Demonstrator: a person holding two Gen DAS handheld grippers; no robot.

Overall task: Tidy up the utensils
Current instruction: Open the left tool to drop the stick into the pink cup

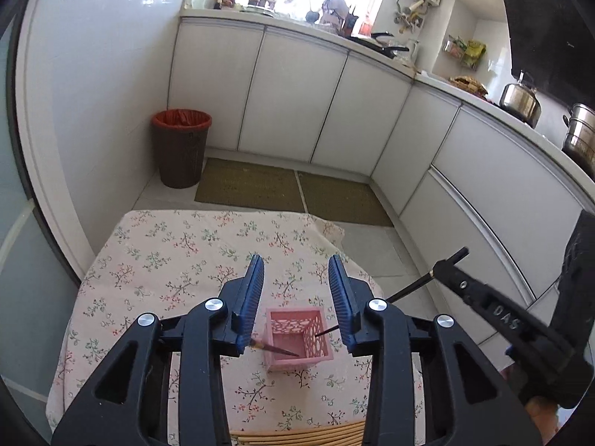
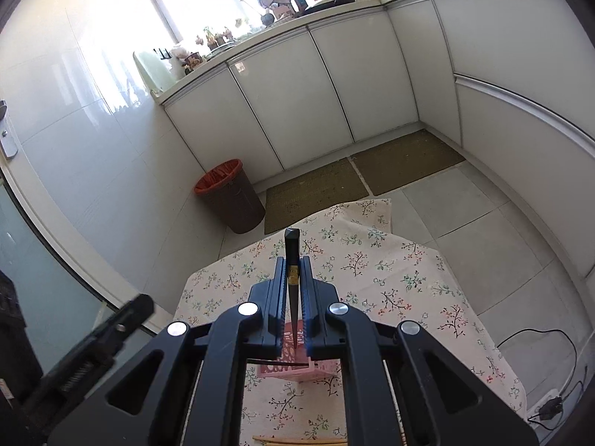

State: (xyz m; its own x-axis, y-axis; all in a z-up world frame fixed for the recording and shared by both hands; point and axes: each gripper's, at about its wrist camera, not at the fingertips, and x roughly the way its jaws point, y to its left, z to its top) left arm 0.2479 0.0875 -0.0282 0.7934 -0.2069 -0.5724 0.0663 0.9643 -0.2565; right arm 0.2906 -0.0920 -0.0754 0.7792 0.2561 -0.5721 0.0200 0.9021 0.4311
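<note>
- Over the pink lattice holder point(image 1: 297, 336) we go, and that holder is our landmark on the floral tablecloth point(image 1: 178, 252).
- The right gripper point(image 2: 293, 286) is clamped on a dark chopstick point(image 2: 292, 260), jaws tight against its upper part, square butt end poking out past the fingertips.
- The tapered tip of that chopstick points down toward the holder's open mouth; in the left wrist view the tip shows against the holder's right-hand lattice wall, though I can't tell if it's inside or just in front.
- The left gripper point(image 1: 296, 286) hangs above the holder, jaws spread wide, gripping nothing.
- A reddish-brown chopstick point(image 1: 277, 349) slants across the holder's near-left corner, its point inside the mouth, the rest hidden behind the left gripper's blue pad.
- More pale wooden chopsticks point(image 1: 297, 435) lie on the cloth on the near side of the holder, well short of it.
- My read: this is the drop-in step for chopstick number 2, with a batch left to go.
- To do it well, bring the tip squarely over the middle of the mouth, tilt the stick closer to upright, and lower before releasing.
- The holder looks light, so a sideways nudge on a wall could tip it; the idle left gripper could steady it.
</note>
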